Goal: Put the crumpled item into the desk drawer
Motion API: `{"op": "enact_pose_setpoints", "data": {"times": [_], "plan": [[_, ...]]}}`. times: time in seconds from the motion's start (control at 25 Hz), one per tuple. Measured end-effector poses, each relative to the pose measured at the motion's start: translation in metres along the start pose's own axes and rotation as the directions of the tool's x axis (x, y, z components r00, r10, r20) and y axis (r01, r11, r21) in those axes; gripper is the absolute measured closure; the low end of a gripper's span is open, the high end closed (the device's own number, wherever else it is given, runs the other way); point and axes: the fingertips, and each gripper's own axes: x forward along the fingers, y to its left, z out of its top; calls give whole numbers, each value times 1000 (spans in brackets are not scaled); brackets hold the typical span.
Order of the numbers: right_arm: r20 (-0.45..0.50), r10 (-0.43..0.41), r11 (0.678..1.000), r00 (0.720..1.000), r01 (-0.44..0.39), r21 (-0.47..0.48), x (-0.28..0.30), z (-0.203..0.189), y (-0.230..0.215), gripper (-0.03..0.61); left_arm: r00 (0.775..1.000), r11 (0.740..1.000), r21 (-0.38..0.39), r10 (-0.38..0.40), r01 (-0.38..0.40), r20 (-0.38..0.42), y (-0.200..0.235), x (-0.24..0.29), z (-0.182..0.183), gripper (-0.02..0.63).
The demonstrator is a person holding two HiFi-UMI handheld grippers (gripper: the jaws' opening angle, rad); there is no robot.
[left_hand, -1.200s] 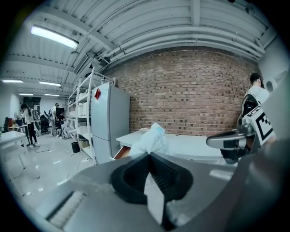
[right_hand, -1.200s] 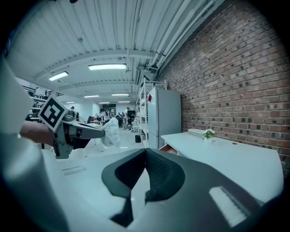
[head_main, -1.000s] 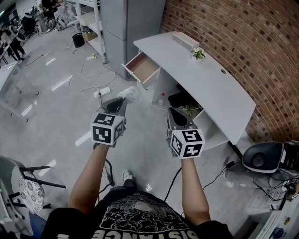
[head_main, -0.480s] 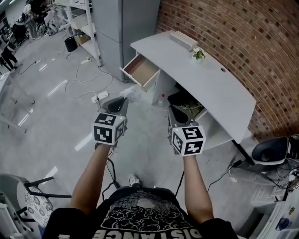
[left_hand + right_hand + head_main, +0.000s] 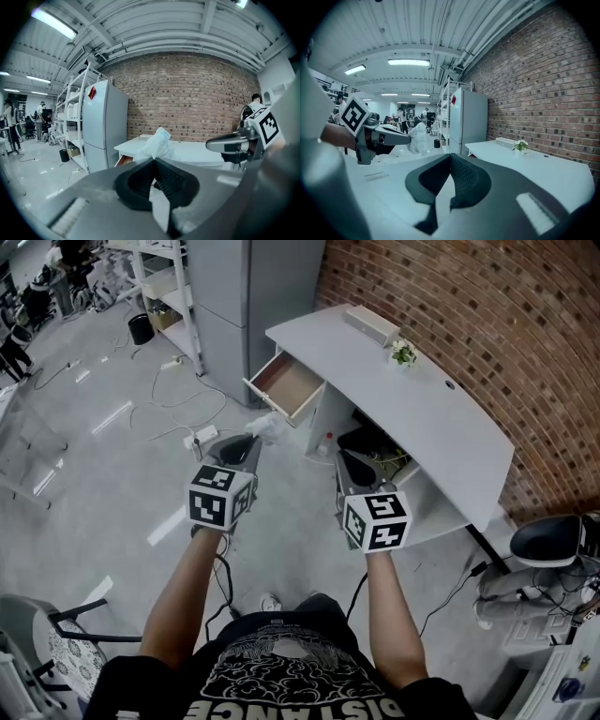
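Note:
My left gripper [image 5: 254, 439] is shut on a crumpled white item [image 5: 266, 427], which sticks out past its tips [image 5: 157, 143]. The same wad shows in the right gripper view [image 5: 418, 138], held out at the left. An open wooden-lined drawer [image 5: 290, 383] juts from the left end of a white desk [image 5: 441, 427], a little ahead of the wad. My right gripper [image 5: 345, 458] hangs level with the left one, over the desk's lower shelf; its jaws are shut with nothing between them [image 5: 450, 155].
A grey cabinet [image 5: 248, 296] stands left of the desk against a brick wall [image 5: 487, 306]. On the desk sit a flat box [image 5: 370, 324] and a small plant [image 5: 403, 353]. Cables and a power strip [image 5: 202, 436] lie on the floor. A chair [image 5: 548, 545] stands at the right.
The view has shifted slightly; both grippers and the wad sit a little closer to the open drawer. Both grips are unchanged.

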Motion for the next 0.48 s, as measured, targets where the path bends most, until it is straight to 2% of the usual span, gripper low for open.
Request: {"op": "enact_pose_setpoints", "data": {"times": [0.48], "plan": [[7, 37, 999, 999, -37, 2, 31, -1, 3, 575, 1000, 1000, 27, -1, 1, 2, 17, 13, 3, 611]]}}
